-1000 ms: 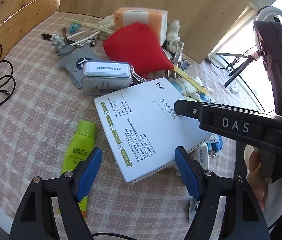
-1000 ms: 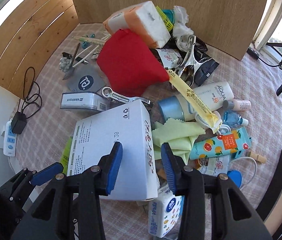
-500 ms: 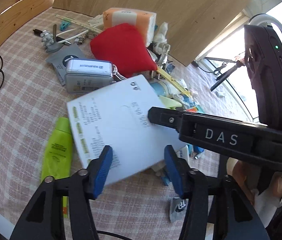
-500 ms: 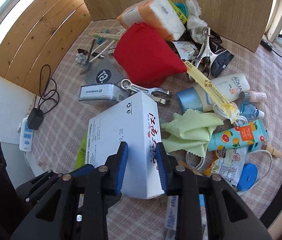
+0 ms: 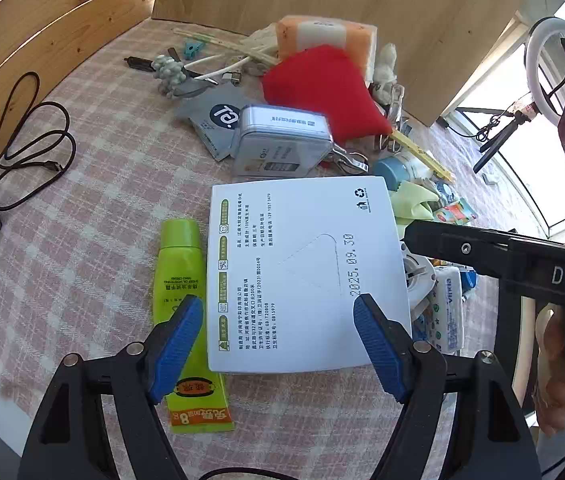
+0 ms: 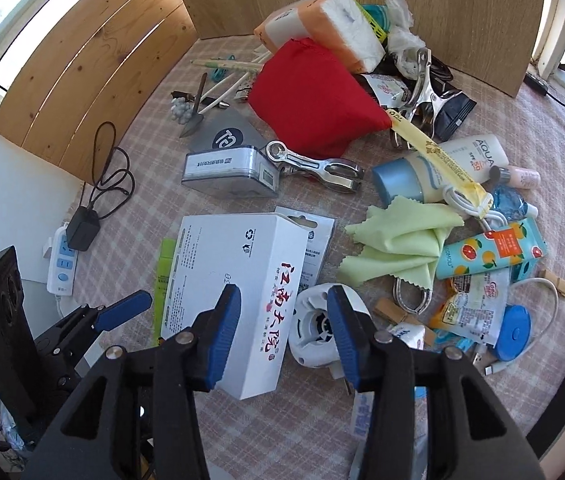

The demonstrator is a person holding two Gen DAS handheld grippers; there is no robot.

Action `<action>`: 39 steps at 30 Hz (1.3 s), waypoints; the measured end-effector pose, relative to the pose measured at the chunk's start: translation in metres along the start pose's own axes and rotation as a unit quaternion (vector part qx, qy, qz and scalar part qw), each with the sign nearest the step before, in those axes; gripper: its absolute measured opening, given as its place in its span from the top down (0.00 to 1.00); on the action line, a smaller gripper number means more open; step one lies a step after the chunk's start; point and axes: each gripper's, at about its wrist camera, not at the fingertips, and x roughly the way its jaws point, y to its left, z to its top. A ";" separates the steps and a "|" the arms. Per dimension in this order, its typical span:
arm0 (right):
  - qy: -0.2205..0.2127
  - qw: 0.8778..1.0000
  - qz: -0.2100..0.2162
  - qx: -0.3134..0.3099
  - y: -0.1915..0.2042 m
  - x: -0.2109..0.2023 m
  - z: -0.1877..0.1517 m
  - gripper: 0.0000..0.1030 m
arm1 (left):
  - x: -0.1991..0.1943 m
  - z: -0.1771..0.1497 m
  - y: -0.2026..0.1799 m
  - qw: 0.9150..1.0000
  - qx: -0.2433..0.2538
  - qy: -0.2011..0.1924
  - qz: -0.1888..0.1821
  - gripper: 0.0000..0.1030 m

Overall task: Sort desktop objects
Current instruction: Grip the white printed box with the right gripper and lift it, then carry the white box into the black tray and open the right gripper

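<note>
A white tissue box (image 5: pixel 302 272) with printed text lies flat on the checked tablecloth; it also shows in the right wrist view (image 6: pixel 234 292). My left gripper (image 5: pixel 278 344) is open, its blue pads on either side of the box's near end, not touching it. My right gripper (image 6: pixel 282 332) is open over the box's right edge and a white round fan (image 6: pixel 318 328). A green tube (image 5: pixel 186 308) lies left of the box, partly under my left finger.
A clutter pile lies beyond: red pouch (image 6: pixel 310 100), orange tissue pack (image 6: pixel 322 20), silver tin (image 6: pixel 226 172), metal clip (image 6: pixel 314 166), green cloth (image 6: pixel 402 244), sunscreen tubes (image 6: pixel 442 168), orange-print carton (image 6: pixel 490 252). A black cable (image 5: pixel 30 140) and power strip (image 6: pixel 62 264) lie at left. Wooden panels stand behind.
Both grippers have opened wider. The white box now lies flat and squarer to my left gripper, which has drawn back toward its near end.
</note>
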 end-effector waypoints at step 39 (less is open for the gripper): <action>-0.081 0.989 -0.034 0.120 -0.124 -0.121 -0.083 0.61 | -0.032 -0.001 -0.206 0.981 0.158 -0.016 -0.110 0.23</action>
